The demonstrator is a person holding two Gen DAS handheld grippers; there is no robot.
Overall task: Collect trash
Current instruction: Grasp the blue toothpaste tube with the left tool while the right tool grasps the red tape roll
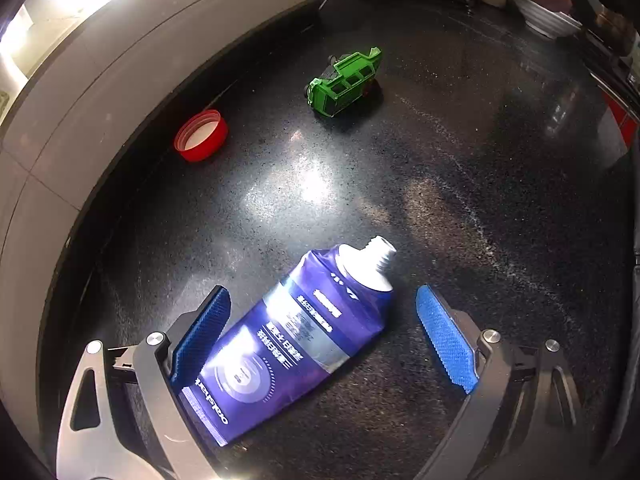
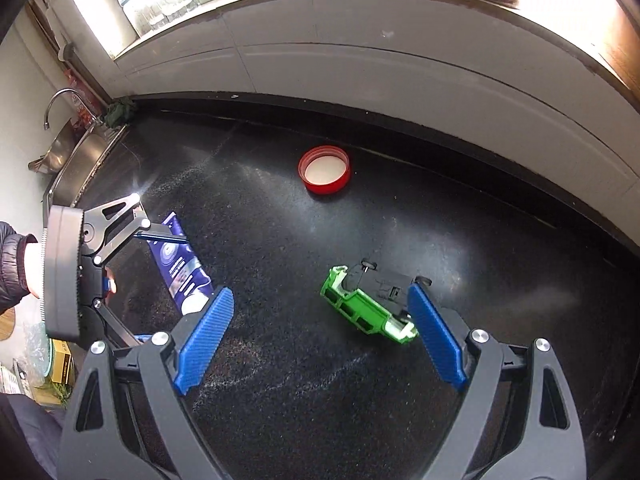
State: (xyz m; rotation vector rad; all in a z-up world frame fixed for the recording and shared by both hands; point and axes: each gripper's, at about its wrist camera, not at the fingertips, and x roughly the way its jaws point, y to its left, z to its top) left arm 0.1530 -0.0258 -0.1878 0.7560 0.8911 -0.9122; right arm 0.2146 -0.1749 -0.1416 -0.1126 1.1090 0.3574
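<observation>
The left gripper (image 1: 320, 332) stands released astride the crumpled purple plastic tube with a capless white threaded neck (image 1: 288, 336), which lies flat on the black speckled countertop (image 1: 460, 184), one blue pad touching its flank; it looks light, soft and a bit slick, so I'd pinch across the flattened middle. Beyond the tube sit the upturned red plastic lid (image 1: 201, 135) and, further right, the tipped green toy truck (image 2: 370, 304), stiff and light. The right gripper (image 2: 320, 336), also released, hovers by the truck, its far side hidden.

Each grey-framed tool (image 2: 320, 334) has ribbed blue pads (image 2: 206, 342) and silver screws (image 2: 479, 336).
</observation>
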